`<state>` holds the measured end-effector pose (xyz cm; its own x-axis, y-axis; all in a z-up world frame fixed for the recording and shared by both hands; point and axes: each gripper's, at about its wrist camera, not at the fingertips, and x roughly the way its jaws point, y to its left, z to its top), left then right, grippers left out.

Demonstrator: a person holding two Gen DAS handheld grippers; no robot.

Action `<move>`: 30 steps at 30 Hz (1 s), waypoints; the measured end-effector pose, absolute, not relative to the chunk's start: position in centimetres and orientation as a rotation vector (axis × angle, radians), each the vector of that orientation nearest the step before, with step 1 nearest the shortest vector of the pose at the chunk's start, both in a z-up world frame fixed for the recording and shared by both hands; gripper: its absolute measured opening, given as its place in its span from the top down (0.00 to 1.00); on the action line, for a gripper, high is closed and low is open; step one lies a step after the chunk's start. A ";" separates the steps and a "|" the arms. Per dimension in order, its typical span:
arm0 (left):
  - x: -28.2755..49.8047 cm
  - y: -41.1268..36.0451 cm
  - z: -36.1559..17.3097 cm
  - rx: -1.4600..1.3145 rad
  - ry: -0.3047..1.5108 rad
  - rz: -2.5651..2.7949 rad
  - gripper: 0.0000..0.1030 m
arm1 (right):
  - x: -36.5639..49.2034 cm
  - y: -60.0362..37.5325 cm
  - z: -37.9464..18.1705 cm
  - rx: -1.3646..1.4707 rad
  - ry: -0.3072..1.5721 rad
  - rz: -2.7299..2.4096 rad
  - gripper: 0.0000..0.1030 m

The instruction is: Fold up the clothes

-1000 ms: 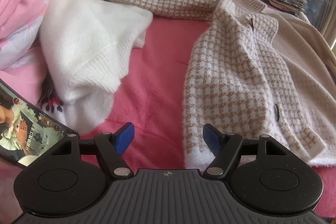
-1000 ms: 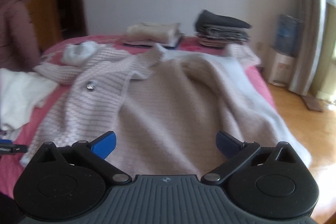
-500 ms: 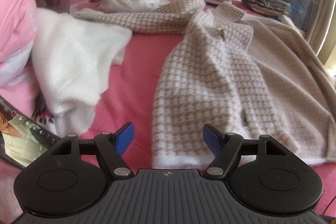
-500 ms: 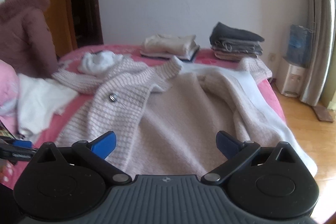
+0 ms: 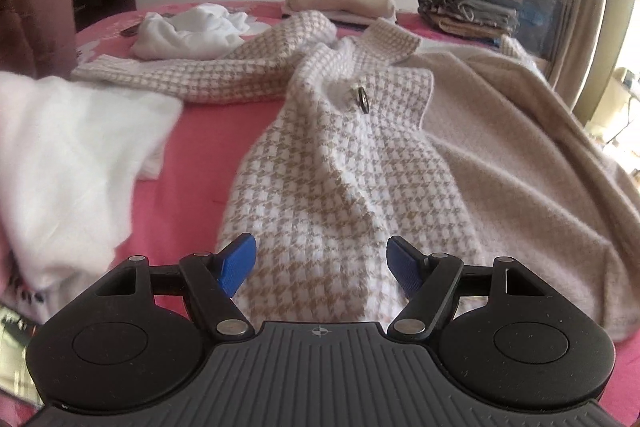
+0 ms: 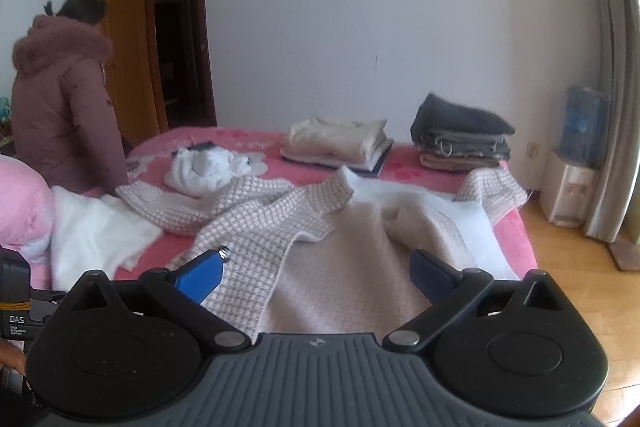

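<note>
The left gripper point(image 5: 322, 263) has its ribbed blue fingers point(image 5: 236, 263) set wide with nothing pinched; the hem of the houndstooth coat point(image 5: 340, 187) lies between and beyond them, though whether the pads brush the cloth is hard to tell. The coat is a fuzzy woven knit in beige and white checks, spread open on the pink bed point(image 5: 200, 139), with one dark round button point(image 5: 363, 95) further ahead of the fingertips and its plain beige, softly napped lining point(image 5: 520, 167) off past the right finger. Past the left finger lies a fluffy white sweater point(image 5: 68, 155), ribbed at its edge.

The right gripper point(image 6: 314, 273) also stands wide and empty over the lining. Far ahead of its fingers are a crumpled white garment point(image 6: 204, 171), a folded cream stack point(image 6: 340, 143) and a folded grey and tan stack point(image 6: 460, 135). Left of them a person in a hooded mauve padded coat point(image 6: 64, 99) bends at the bedside. On the black device at the lower left edge point(image 6: 14, 307), white lettering reads "DAS".
</note>
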<state>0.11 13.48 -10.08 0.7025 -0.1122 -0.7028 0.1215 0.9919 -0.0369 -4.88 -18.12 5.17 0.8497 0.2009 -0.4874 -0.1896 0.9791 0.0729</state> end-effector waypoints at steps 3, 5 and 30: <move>1.1 13.3 -11.3 0.049 0.798 -0.137 0.29 | -0.9 -19.1 2.8 0.070 0.599 0.205 0.17; 1.6 13.3 -12.2 0.069 0.818 -0.143 0.30 | 2.4 -20.1 0.9 0.135 0.663 0.197 0.25; 3.1 14.8 -15.1 0.172 0.909 -0.201 0.20 | 26.2 -19.9 -14.0 -0.254 0.760 -0.033 0.95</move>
